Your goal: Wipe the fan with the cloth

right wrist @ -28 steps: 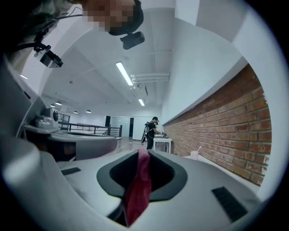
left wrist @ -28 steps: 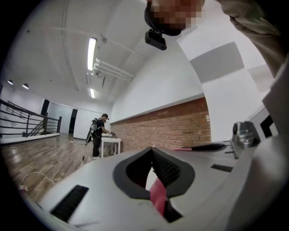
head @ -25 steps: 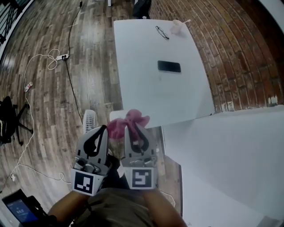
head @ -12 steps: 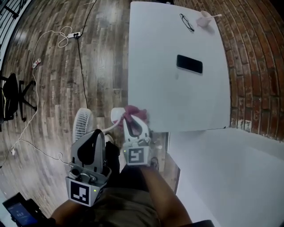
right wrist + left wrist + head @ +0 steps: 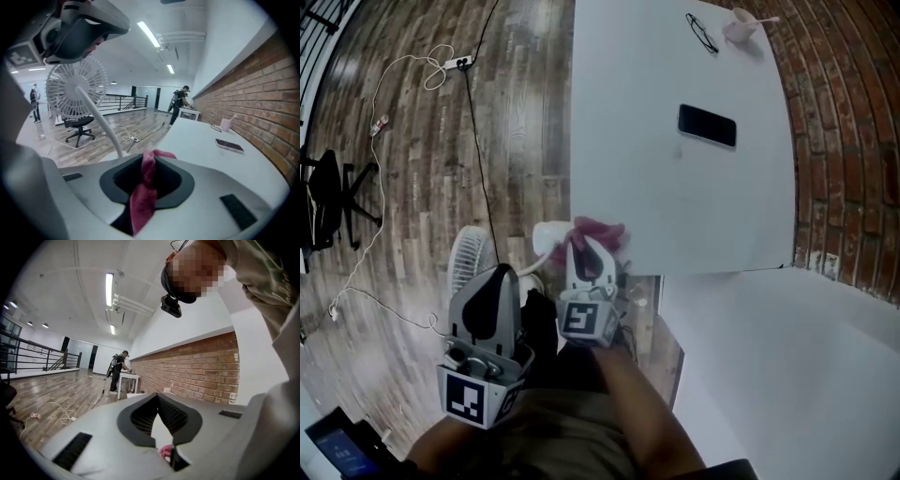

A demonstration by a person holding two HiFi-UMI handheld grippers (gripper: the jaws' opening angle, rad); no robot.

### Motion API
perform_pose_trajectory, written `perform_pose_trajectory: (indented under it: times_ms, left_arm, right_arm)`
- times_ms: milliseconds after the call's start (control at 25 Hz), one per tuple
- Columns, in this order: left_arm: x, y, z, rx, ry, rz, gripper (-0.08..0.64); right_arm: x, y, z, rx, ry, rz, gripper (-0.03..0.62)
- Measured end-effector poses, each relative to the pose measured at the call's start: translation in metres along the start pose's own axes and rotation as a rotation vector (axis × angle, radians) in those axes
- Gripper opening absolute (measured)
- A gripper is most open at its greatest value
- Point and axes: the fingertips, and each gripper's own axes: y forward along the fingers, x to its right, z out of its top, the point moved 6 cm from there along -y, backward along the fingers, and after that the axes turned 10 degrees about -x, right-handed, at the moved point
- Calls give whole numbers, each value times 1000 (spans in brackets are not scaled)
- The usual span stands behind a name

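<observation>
Pink fuzzy cloth (image 5: 142, 201) bunched into a strip; white fan (image 5: 74, 90), round grille

left hand-held gripper (image 5: 499, 277) jaws together, right hand-held gripper (image 5: 585, 251) further forward, jaws just opening slightly, cloth (image 5: 602, 229) pinched between

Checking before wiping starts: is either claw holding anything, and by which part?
Right claw pinches the pink cloth by a bunched fold, jaws just opening slightly; left claw shut, empty.
</observation>
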Motion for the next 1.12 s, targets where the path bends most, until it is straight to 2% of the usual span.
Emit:
perform_pose_trajectory:
  times_ms: [80, 160, 240, 320, 400, 480, 520, 640, 720, 800, 960, 1040, 1120]
  left_arm:
    - [3, 1, 1, 3, 0, -11, 0]
    - [3, 0, 2, 7, -7, -12, 0]
    - [2, -1, 2, 9, -10, -16, 0]
    - [0, -3, 1, 7, -15, -22, 0]
    - [-1, -5, -1, 0, -26, -25, 0]
    - [1, -5, 0, -1, -32, -29, 0]
    - [3, -6, 1, -2, -30, -34, 0]
    - [6, -12, 3, 3, -10, -56, 0]
    - [3, -18, 9, 18, -2, -60, 0]
    - [-2, -21, 15, 31, -2, -65, 0]
    - [-4, -22, 27, 35, -27, -91, 0]
    - [-6, -21, 38, 45, -56, -134, 0]
    - [-11, -16, 53, 85, -41, -215, 0]
  right_arm:
    - [19, 0, -9, -24, 51, -46, 91]
    - [33, -4, -5, 16, 63, -50, 87]
    - [33, -16, 14, 104, 39, -11, 84]
    - [18, -21, 30, 143, 18, 56, 84]
    - [-4, -13, 29, 124, 58, 125, 84]
    - [-15, 0, 14, 108, 141, 161, 74]
    - [-12, 3, 7, 107, 166, 149, 81]
    - [21, -2, -14, 49, 180, 22, 80]
    - [46, -20, -14, 45, 229, -37, 80]
    - [62, -49, 10, 111, 275, -38, 80]
    - [60, -104, 78, 262, 256, -16, 81]
    - [52, -123, 102, 303, 287, -29, 83]
    - [47, -140, 121, 335, 309, -92, 84]
